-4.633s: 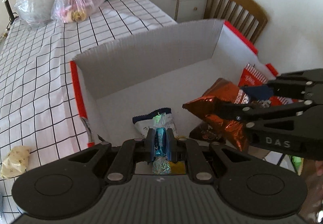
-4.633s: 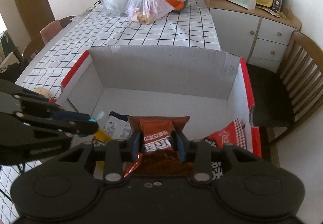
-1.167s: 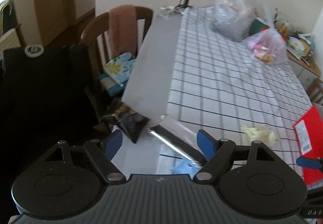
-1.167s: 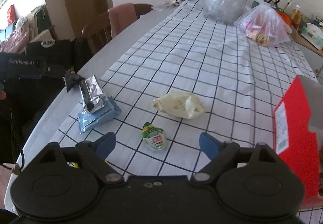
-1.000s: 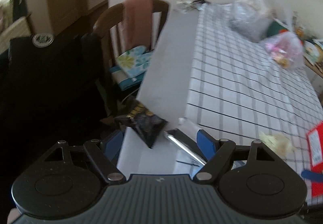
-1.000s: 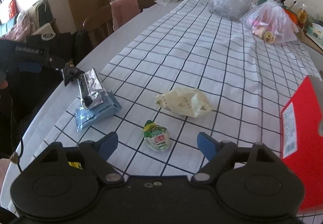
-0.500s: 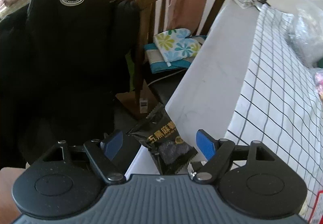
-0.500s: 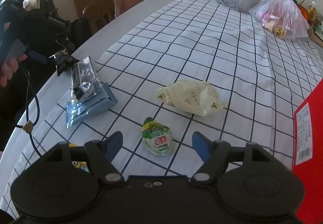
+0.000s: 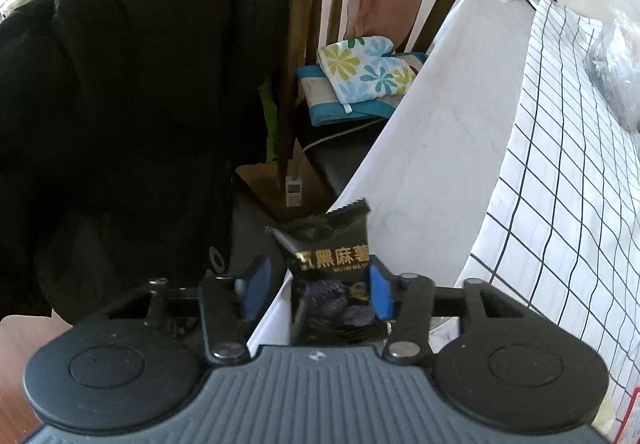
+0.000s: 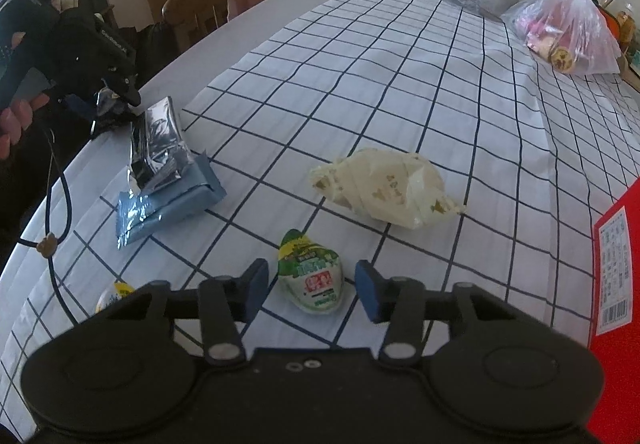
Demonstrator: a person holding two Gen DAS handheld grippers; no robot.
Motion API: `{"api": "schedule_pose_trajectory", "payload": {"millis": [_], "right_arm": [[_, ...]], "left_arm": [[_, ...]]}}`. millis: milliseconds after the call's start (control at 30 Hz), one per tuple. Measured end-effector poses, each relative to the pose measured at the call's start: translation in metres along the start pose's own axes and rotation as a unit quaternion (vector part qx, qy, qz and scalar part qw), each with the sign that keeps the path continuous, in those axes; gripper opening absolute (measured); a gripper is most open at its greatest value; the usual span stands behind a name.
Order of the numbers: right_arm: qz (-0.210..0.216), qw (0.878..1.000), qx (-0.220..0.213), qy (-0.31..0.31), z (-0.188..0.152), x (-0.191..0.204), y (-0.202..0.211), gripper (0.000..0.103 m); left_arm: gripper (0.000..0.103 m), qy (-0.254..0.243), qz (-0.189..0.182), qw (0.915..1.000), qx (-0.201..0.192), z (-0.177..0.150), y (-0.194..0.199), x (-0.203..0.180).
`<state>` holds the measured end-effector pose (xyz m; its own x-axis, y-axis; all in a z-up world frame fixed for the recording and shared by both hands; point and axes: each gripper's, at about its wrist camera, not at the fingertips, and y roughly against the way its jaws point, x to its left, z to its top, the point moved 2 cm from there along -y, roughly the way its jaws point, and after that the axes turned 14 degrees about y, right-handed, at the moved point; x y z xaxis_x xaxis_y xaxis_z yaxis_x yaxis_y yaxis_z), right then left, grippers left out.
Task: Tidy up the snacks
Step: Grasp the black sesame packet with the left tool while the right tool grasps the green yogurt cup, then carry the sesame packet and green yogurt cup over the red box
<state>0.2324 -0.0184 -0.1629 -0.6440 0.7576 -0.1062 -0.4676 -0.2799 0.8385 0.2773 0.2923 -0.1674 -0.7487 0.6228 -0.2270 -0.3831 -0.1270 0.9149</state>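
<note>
A: Left gripper [image 9: 318, 290], jaws closing. The black foil snack packet with gold lettering [image 9: 334, 268] stands between the blue pads at the table's near edge. The right-hand pad touches the wrapper; the left-hand pad is apart from it, hanging past the edge. Not gripped yet, by my reading.

B: Risk there?

A: The packet sits right at the lip of the white table [image 9: 432, 147]. If one pad pushes before the other arrives, it could slide off toward the floor and the dark coat [image 9: 120, 103].

B: Right side?

A: Right gripper [image 10: 312, 290], jaws closing as well, astride the small green-and-white sealed jelly cup [image 10: 314, 278] on the checked tablecloth [image 10: 400, 83]. Both pads stand clear of it. The cup is rounded and glossy, so it may squirt forward out of the pinch, or the pads may snag the cloth.

B: Count of loose snacks on the cloth?

A: One jelly cup, one cream crinkled plastic bag [image 10: 384, 189], one pale blue flat wrapper [image 10: 168, 203] with one silver foil pouch [image 10: 156, 141] leaning on it, and one yellow-topped item [image 10: 116, 292] mostly hidden by the gripper body. Plus the black packet: six in all.

B: Destination?

A: One red carton [image 10: 616, 268], only its edge in view at the right. Two clear bags at the far end.
</note>
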Motion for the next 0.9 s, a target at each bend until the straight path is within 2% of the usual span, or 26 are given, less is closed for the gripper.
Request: {"api": "schedule_pose_trajectory", "payload": {"millis": [33,200,633,900], "right_arm": [[-0.001,1.000,0.001,0.000,-0.001,0.000,-0.001,0.038],[-0.001,1.000,-0.003,-0.002,-0.001,0.000,0.001,0.033],[-0.010,1.000,-0.014,-0.019,-0.008,0.001,0.022,0.032],[-0.021,0.998,-0.036,-0.042,-0.018,-0.005,0.061,0.032]], "left_arm": [[0.039,-0.002,-0.001,1.0000,0.003,-0.001,0.000,0.000],[0.036,-0.007,-0.008,0.9999,0.003,-0.003,0.002,0.002],[0.034,-0.010,-0.038,0.9992,0.009,-0.012,0.021,0.015],[0.034,-0.028,-0.065,0.9974,-0.017,-0.024,0.060,0.020]]}}
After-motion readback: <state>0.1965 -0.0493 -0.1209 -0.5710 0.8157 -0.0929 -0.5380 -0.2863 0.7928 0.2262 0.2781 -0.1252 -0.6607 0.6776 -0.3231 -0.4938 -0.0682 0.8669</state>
